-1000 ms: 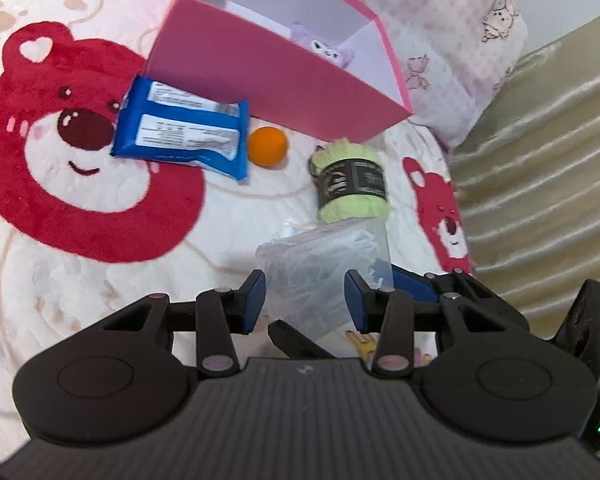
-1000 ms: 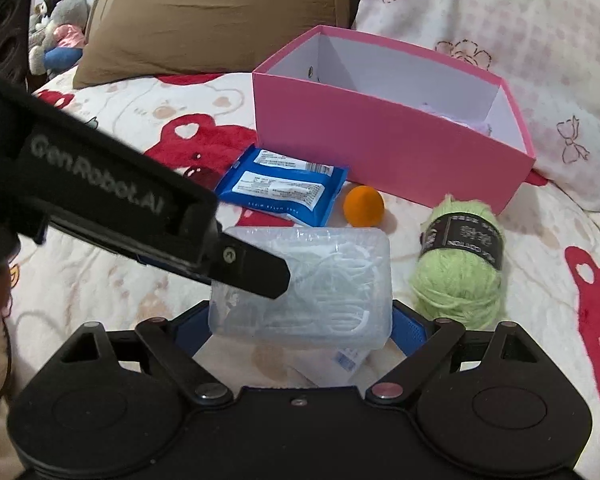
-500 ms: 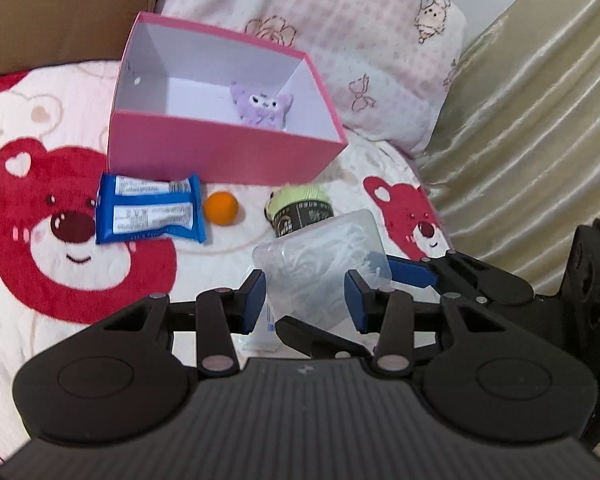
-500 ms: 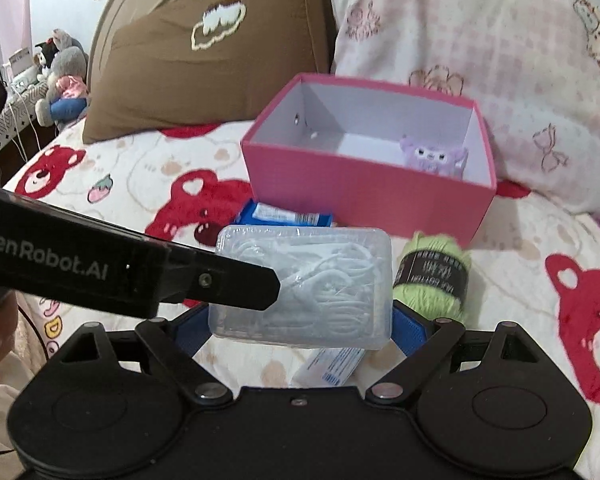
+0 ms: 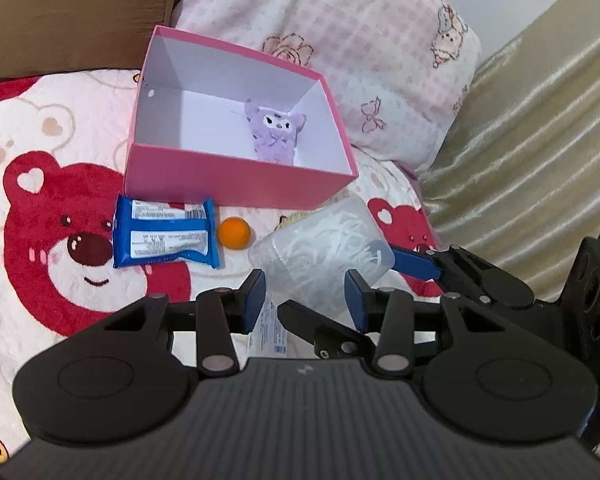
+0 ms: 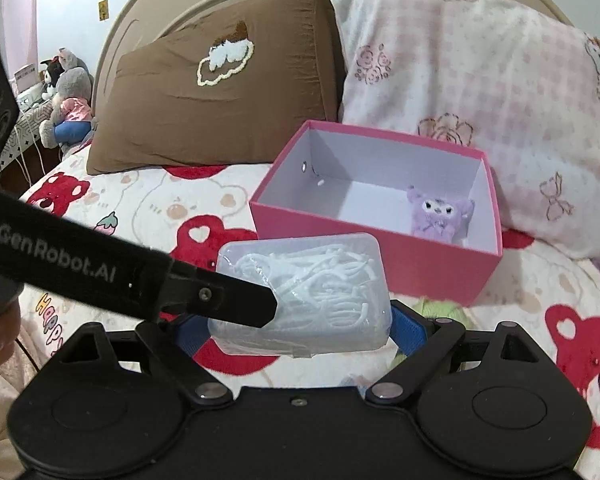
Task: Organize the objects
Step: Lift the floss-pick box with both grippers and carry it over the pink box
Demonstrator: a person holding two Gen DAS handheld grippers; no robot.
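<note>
The right hand-held gripper (image 6: 300, 326) is grasping a clear case (image 6: 304, 296) of white picks, holding it above the bed (image 5: 40, 280), near the pink box (image 5: 236, 184). The left hand-held gripper (image 5: 306, 296) is hanging released beside the case. A purple plush (image 5: 276, 136) is lying inside the box.

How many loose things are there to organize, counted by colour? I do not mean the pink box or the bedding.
Purple: 1, plush toy in the box
Blue: 1, snack packet
Orange: 1, ball
Green: 1, yarn, mostly hidden
Clear: 1, plastic case held in the right claw
Total: 5
</note>
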